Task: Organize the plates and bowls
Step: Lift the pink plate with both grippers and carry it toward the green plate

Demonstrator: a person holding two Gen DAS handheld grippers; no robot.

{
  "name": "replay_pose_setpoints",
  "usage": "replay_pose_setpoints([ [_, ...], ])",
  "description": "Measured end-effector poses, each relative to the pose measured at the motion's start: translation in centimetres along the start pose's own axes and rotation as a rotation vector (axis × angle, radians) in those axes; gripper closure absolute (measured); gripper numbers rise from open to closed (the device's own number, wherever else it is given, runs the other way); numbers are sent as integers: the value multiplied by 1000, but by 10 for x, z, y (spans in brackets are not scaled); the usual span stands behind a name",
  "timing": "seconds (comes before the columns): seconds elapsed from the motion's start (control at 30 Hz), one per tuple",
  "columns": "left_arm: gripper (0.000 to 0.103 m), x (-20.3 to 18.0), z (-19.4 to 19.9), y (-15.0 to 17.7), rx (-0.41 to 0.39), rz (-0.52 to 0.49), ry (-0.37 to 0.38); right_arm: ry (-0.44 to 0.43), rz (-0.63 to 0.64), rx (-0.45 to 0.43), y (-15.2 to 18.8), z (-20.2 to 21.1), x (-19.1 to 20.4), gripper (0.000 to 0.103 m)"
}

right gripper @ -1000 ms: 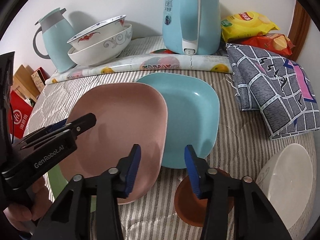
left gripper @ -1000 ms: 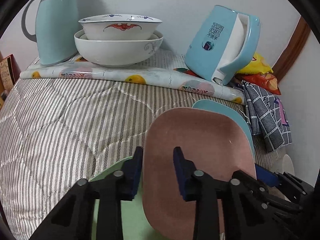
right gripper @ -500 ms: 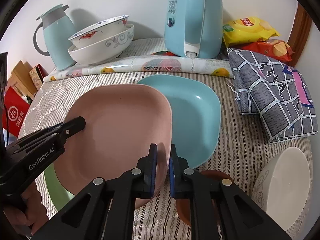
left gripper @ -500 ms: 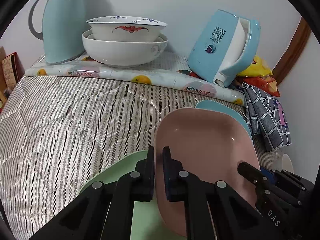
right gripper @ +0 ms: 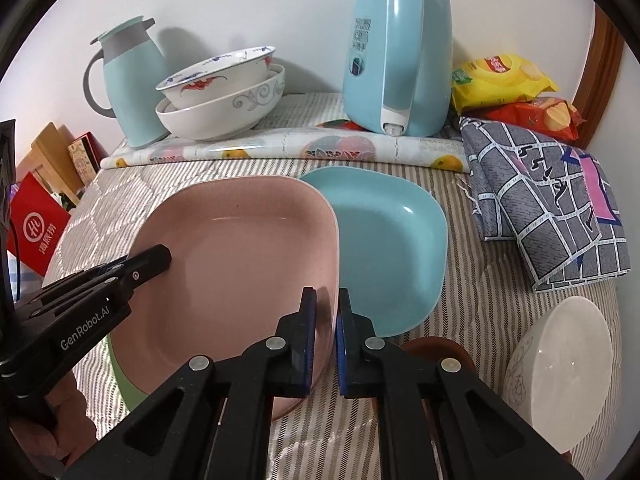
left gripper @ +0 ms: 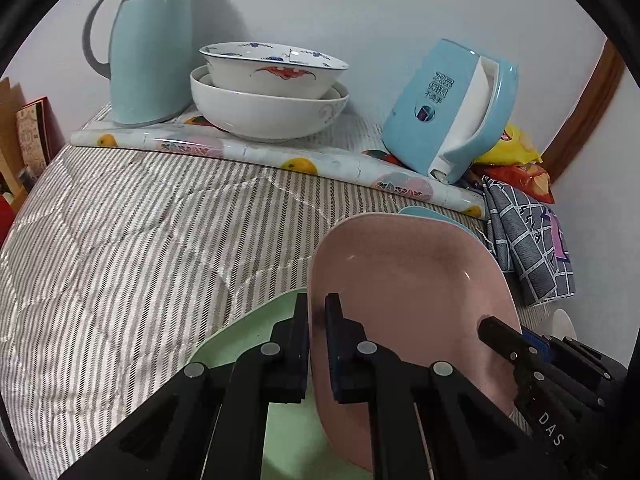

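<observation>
Left tool (left gripper: 317, 344) clamped narrow, right tool (right gripper: 326, 336) likewise

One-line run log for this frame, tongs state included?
phase: lift | left tongs: shut on pink plate | right tongs: shut on pink plate | below: green plate

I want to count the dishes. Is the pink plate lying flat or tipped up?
Tipped up. The pink plate slants above the green plate, its edges pinched by the left hand-held gripper and right hand-held gripper.

My left gripper (left gripper: 317, 344): matte black angular frame, silver round rivets, dark blue pads on fingers (left gripper: 343, 344). My right gripper (right gripper: 325, 338): same black frame, blue-edged pads. White "GenRobot.AI" and "DAS" lettering on bodies. Bare skin of my left hand (right gripper: 60, 420).
</observation>
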State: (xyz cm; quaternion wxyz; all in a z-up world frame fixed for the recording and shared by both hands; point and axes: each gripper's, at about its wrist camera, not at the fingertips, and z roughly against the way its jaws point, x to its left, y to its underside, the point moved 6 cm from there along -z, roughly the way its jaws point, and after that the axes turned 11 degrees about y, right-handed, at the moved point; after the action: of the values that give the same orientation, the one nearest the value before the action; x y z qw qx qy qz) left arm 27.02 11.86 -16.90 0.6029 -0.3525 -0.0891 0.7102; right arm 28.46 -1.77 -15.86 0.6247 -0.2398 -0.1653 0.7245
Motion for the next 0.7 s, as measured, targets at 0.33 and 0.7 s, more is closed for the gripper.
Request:
replay_pose_setpoints([
  [0.33, 95, 5, 24, 6, -26, 13, -12, -22, -1, -34, 4, 19, 9, 96],
  [0.7, 95, 10, 46, 17, -47, 27, -25, -46, 3, -62, 10, 35, 18, 97],
])
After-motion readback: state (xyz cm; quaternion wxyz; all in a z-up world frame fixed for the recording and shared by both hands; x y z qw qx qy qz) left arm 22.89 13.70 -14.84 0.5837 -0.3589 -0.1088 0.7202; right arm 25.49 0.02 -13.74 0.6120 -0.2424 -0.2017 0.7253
